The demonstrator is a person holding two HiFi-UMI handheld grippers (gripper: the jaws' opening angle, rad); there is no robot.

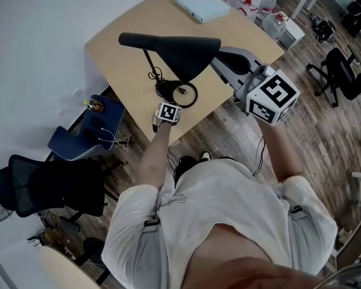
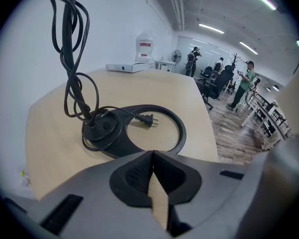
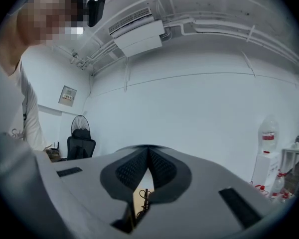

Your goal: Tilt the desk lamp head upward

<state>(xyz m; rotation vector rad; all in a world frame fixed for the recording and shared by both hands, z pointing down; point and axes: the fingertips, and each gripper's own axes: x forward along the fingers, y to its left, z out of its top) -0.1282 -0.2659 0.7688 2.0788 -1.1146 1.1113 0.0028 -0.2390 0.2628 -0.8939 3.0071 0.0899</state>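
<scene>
A white box [image 1: 201, 5] (flat) lies on the table [image 1: 117, 59].

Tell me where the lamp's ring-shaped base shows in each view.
Head view: lamp base centre, at the table's near edge.
Left gripper view: base centre, just beyond the jaws.
Right gripper view: absent; only a cord sliver shows.
Shared landmark: the black cord.

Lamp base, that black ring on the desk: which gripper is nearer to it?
Left. The left gripper sits just in front of the lamp base, jaws shut; the right gripper is farther off, over by the lamp head.
</scene>
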